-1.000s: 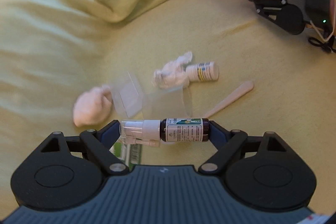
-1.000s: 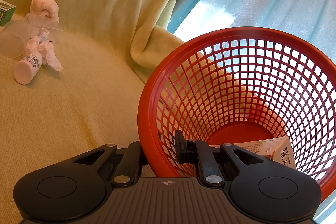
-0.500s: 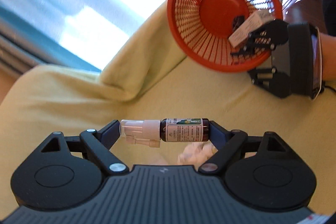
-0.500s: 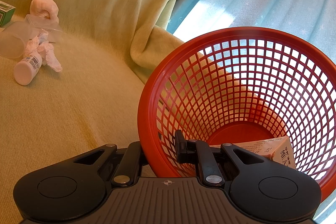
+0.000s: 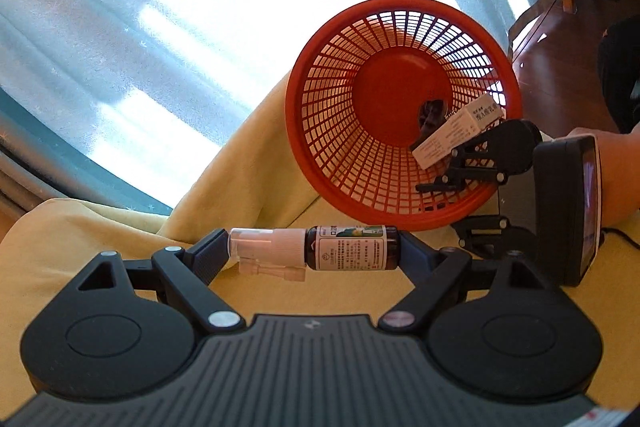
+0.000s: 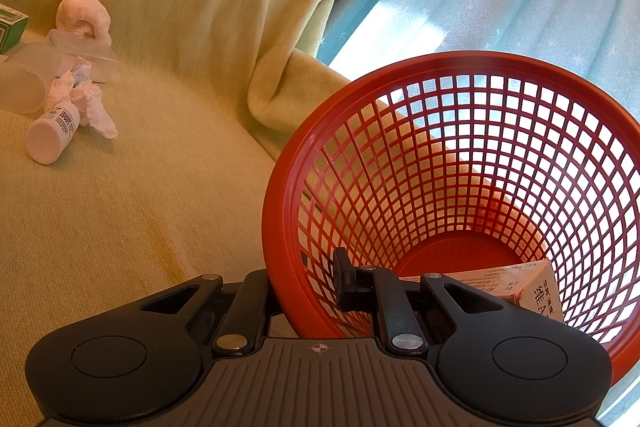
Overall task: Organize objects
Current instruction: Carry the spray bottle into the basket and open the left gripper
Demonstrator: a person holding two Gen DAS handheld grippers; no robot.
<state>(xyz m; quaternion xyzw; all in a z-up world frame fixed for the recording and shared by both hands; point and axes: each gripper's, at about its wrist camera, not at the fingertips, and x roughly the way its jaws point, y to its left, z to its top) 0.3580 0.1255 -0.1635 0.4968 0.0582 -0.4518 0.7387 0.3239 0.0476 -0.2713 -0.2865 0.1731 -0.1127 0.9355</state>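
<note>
A brown spray bottle (image 5: 352, 247) with white nozzle is pinched lengthwise by the left gripper (image 5: 314, 253), while the red basket (image 6: 288, 227) rim is clamped by the right gripper (image 6: 304, 291).

cover: yellow cloth (image 6: 168, 211) draped over seat | backdrop: blue curtain (image 5: 100, 27), sunlit | right: wooden furniture (image 5: 560, 67)

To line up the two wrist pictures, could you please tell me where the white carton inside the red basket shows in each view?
Left wrist view: the white carton lies right of centre, against the lower right inside wall of the red basket, just above the right gripper.
Right wrist view: the carton sits at lower right, on the basket's floor, partly behind the gripper's linkage.
Shared landmark: the basket's rim, clamped by the right gripper.
</note>
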